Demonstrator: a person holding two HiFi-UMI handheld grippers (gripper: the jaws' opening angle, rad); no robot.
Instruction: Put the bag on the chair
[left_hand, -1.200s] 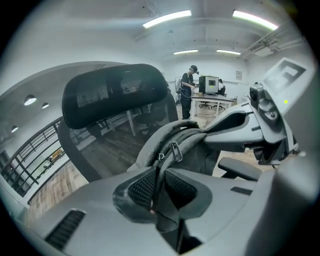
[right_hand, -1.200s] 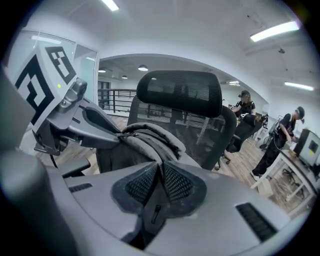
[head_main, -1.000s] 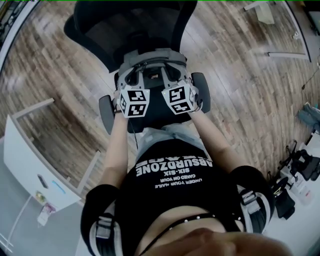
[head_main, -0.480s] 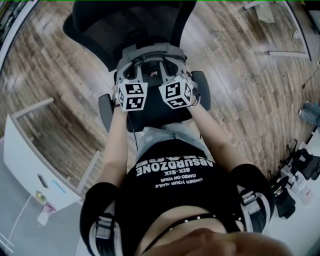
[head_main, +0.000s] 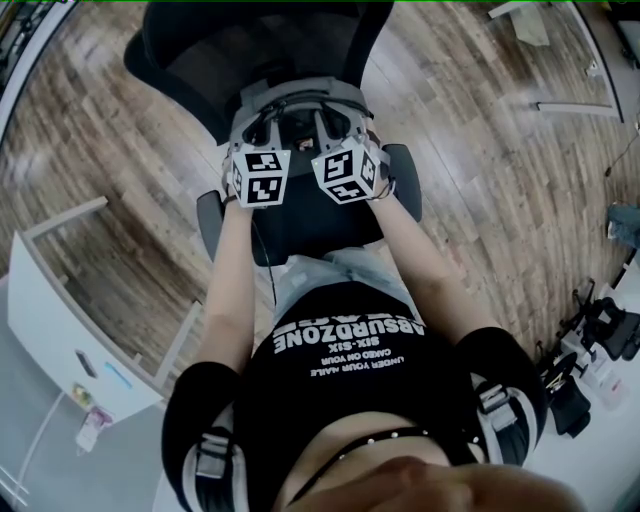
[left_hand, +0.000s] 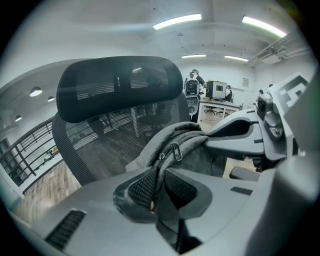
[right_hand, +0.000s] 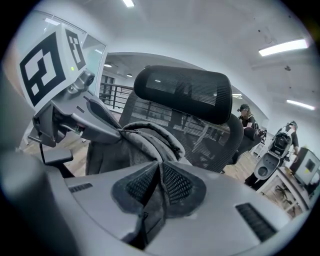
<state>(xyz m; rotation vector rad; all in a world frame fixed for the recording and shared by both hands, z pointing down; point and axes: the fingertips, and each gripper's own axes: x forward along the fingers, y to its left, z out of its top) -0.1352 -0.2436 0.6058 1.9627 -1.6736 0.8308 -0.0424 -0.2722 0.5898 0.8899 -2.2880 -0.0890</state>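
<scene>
Brown wood-plank floor (head_main: 90, 150) spreads across the room, a white cabinet (head_main: 45, 315) stands at its left edge, long strip lights (left_hand: 177, 21) glow on the white ceiling (left_hand: 100, 30), and a dark railing (left_hand: 25, 150) lines one side.

Head view: steeply down onto chair (head_main: 262, 50). Gripper views: close, both facing headrest (left_hand: 119, 86).

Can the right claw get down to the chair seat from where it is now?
Probably yes: the right claw, clamped on the bag, hangs over the seat, and nothing but the bag seems between them.
</scene>
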